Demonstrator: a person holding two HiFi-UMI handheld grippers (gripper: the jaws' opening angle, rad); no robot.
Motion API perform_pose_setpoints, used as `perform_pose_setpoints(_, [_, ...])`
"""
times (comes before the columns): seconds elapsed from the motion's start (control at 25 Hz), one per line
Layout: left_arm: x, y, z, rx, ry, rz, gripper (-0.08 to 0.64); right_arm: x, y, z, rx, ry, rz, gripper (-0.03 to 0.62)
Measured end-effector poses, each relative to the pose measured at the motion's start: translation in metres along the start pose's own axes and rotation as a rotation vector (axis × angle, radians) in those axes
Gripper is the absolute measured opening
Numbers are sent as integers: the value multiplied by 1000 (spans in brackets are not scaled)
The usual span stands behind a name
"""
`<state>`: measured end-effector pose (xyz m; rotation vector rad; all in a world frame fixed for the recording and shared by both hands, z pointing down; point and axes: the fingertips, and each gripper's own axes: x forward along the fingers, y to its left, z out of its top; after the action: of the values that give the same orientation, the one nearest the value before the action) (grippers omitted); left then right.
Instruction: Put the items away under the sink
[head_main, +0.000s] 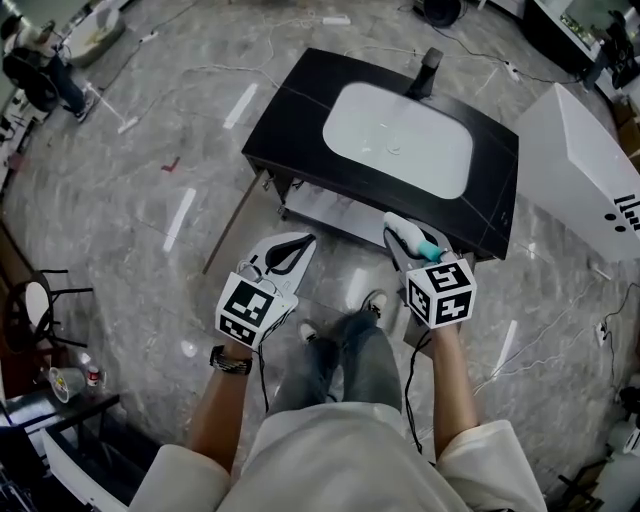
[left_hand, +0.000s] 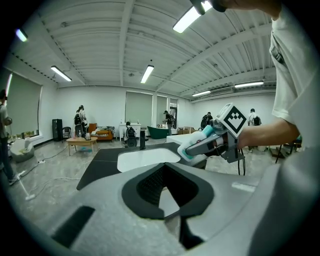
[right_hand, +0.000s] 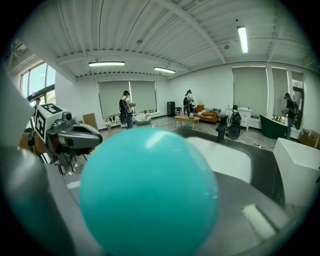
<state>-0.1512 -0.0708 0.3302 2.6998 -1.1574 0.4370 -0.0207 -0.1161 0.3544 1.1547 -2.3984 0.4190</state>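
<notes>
Two forearms stretched forward, low over grey marble floor (head_main: 150, 200). Tips of left tool (head_main: 306, 241) together, nothing between, aimed at near edge of black desk (head_main: 300, 110) with white basin (head_main: 400, 135). Beside it, right tool (head_main: 400, 228) clamped on white bottle with teal cap (head_main: 414, 241), before desk's front edge. Floor left of desk open; white box (head_main: 580, 170) close at right.

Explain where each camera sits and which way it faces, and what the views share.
Head view: on the person's head, looking steeply down at the sink; forearms, the legs, the left gripper and the right gripper holding a bottle show.
Left gripper view: on the left gripper, along its closed, empty jaws toward the sink; the right forearm shows.
Right gripper view: on the right gripper, facing the sink; the bottle's teal end fills the middle.
Shared: all show the sink; each gripper view shows the other gripper.
</notes>
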Motion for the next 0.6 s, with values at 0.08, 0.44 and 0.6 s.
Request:
perform_pose_setpoints(0.08, [5, 6, -10, -16, 8, 5, 6, 7, 2, -5, 3, 3, 4, 144])
perform_pose_setpoints(0.44, [49, 19, -56, -26, 59, 15, 6, 26, -17, -56, 29, 44, 9, 144])
perform_pose_setpoints(0.6, [72, 18, -82, -47, 67, 32, 6, 34, -29, -89, 31, 72, 16, 146])
